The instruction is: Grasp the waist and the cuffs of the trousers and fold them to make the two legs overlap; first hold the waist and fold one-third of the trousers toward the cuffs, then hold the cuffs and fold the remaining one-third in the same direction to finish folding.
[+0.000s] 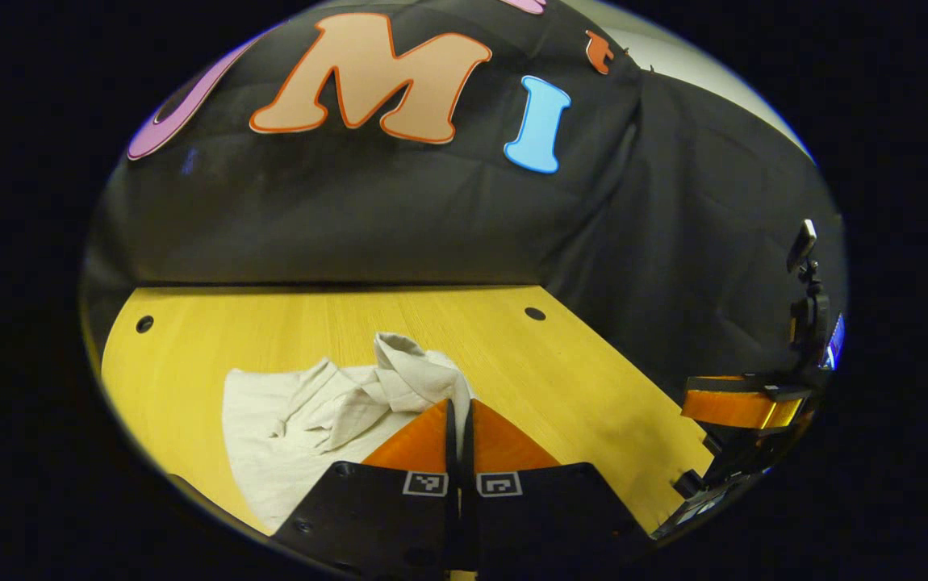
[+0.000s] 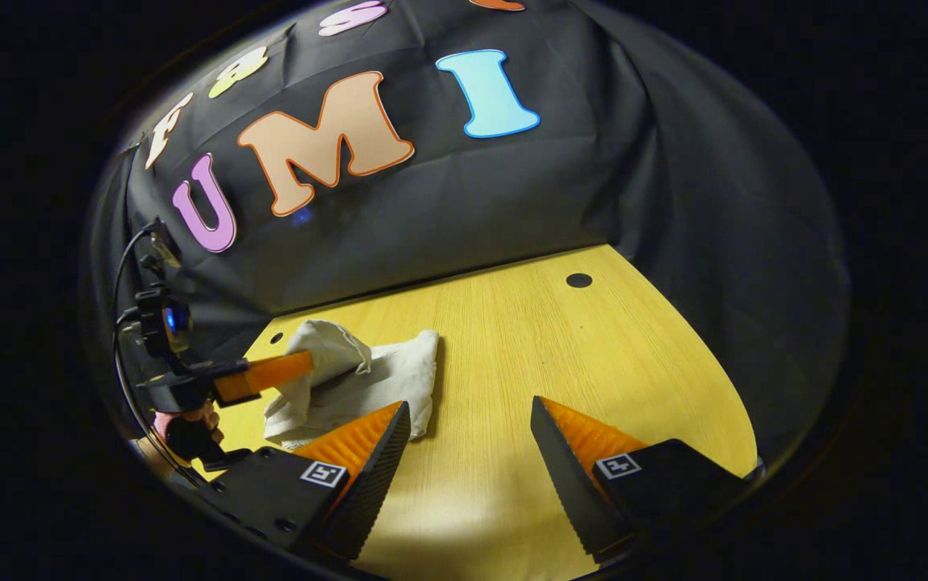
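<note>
In the left gripper view, the left gripper (image 1: 459,415) sits nearest the camera at 6 o'clock. Its two fingers are pressed together, with a fold of the trousers (image 1: 311,420) pinched between the tips. The pinched fabric rises in a bunched peak just above the fingertips. The rest of the trousers, a pale off-white cloth, lies crumpled on the desk (image 1: 577,379) toward 8 o'clock. The desk is a yellow wood-grain surface with a dark round hole (image 1: 535,313) near its far edge. The right gripper (image 1: 742,407) shows at 4 o'clock, beyond the desk's right edge.

In the right gripper view, the right gripper (image 2: 470,424) stands at 6 o'clock with its fingers spread wide. Bare desk (image 2: 561,355) lies between them, and they hold nothing. The trousers (image 2: 367,379) lie in a heap at 9 o'clock, just beyond the tip of the finger on the left of this view. The left gripper (image 2: 303,365) enters from 9 o'clock with its tip buried in the upper fold of the cloth. A hand (image 2: 190,424) grips its handle below.
</note>
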